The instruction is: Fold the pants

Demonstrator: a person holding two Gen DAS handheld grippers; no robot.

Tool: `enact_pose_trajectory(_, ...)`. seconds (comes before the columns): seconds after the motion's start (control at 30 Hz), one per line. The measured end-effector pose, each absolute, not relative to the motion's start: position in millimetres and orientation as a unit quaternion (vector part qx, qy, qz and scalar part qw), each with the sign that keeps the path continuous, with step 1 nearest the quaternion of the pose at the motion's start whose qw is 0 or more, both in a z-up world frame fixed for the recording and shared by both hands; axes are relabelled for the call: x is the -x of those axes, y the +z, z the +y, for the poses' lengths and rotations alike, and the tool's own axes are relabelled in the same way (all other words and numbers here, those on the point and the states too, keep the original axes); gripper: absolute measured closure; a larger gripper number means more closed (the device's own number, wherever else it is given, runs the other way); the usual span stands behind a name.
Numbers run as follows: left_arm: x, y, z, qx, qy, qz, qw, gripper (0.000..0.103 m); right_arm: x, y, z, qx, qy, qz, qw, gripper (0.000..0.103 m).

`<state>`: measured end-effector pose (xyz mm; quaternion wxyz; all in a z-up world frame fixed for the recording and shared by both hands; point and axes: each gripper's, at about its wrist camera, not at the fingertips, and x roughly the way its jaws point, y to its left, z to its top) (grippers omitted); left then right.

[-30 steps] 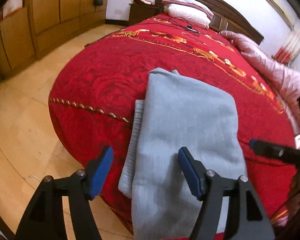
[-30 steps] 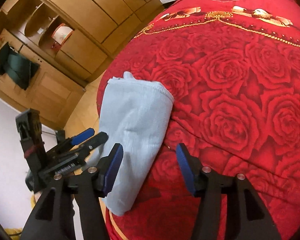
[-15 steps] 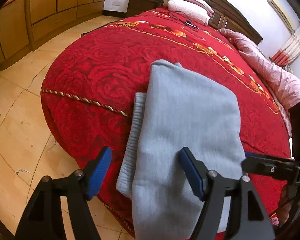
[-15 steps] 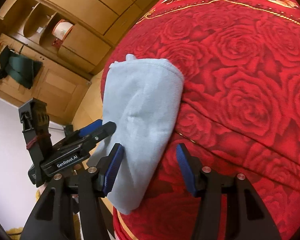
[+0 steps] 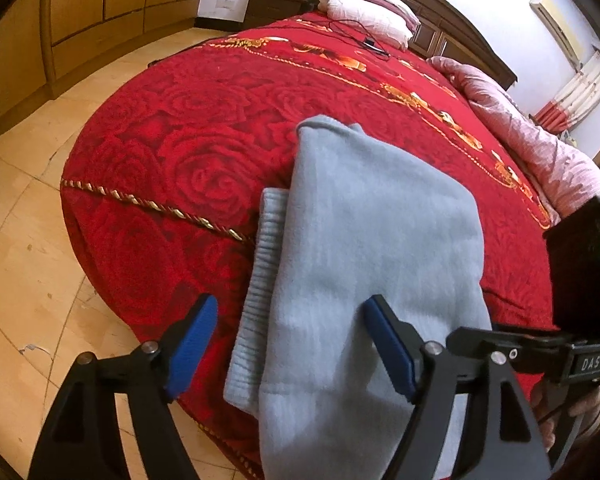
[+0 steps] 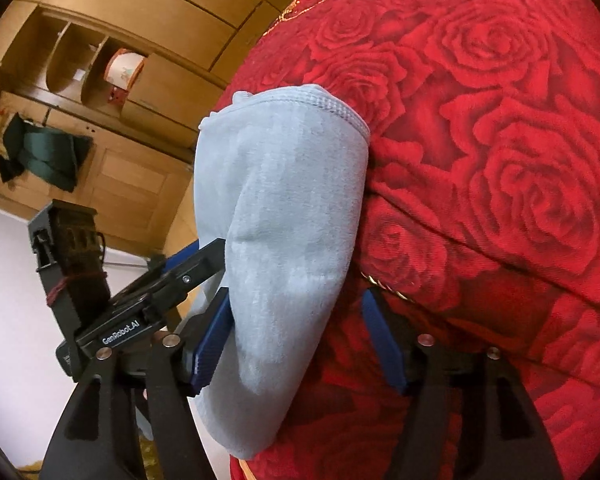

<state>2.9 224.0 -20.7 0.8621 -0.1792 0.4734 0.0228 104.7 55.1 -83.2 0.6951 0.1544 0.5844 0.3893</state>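
Left hand-held gripper (image 5: pixel 290 346) wide apart, right hand-held gripper (image 6: pixel 296 338) likewise, folded grey pants (image 5: pixel 364 240) on red bedspread (image 5: pixel 188 152)

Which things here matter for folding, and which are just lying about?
Job: pants; left tool and right tool, both open; bedspread under the pants.

Lying about: pillows; pink quilt; cable; nightstand; cabinets.
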Motion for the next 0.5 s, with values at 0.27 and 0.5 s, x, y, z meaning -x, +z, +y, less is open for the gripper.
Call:
enact_pose_trajectory(0.27, -7, -28, 232, 0.211, -0.001, 0.468, 0.858, 0.020, -98, -67, 68, -0.101, 0.396, 0.553, 0.726, 0.036)
enact_pose_trajectory(0.5, -3, -18, 223, 0.217, -0.008, 0.438, 0.873, 0.045, -90, -54, 69, -0.087, 0.405, 0.508, 0.755, 0.068)
